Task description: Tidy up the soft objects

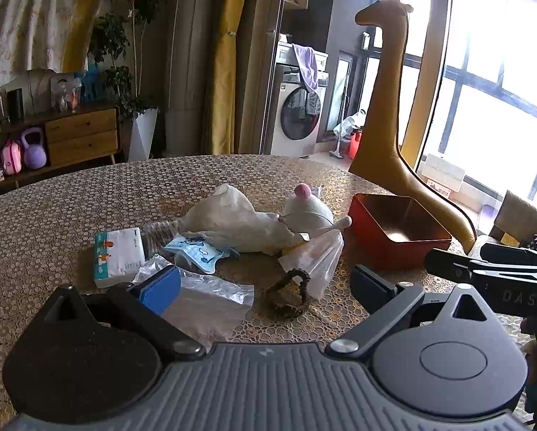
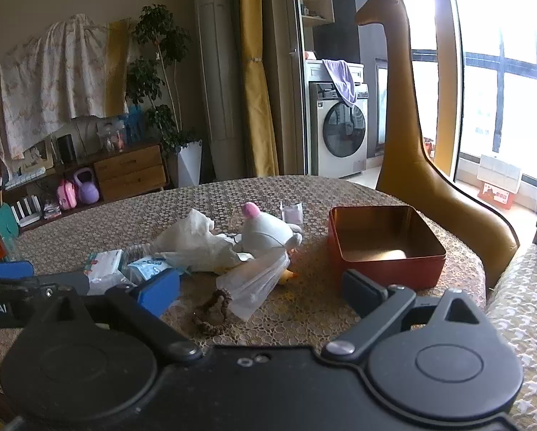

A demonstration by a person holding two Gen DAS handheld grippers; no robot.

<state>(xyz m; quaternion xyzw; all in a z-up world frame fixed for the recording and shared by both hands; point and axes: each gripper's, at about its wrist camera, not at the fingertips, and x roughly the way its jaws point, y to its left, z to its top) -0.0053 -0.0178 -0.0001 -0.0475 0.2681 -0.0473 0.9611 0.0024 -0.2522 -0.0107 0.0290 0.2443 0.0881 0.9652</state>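
A pile of soft things lies mid-table: a white plush toy (image 1: pixel 306 212) (image 2: pixel 266 231) with a pink tip, crumpled white cloth (image 1: pixel 232 221) (image 2: pixel 193 239), a clear plastic bag (image 1: pixel 316 258) (image 2: pixel 255 280), a tissue pack (image 1: pixel 118 255) (image 2: pixel 103 262), a blue-printed pouch (image 1: pixel 196 251) and a brown scrunchie (image 1: pixel 288 292) (image 2: pixel 212 310). An empty red tin box (image 1: pixel 397 231) (image 2: pixel 383 248) stands to the right. My left gripper (image 1: pixel 264 285) is open above the scrunchie and a flat clear bag (image 1: pixel 211 301). My right gripper (image 2: pixel 261 291) is open and empty, near the plastic bag.
The round table (image 1: pixel 88 197) has a patterned lace cover. A tall tan giraffe figure (image 1: pixel 390 107) (image 2: pixel 408 118) stands behind the box. A chair (image 2: pixel 523 287) is at the right. The right gripper's body (image 1: pixel 494 276) shows at the left wrist view's right edge.
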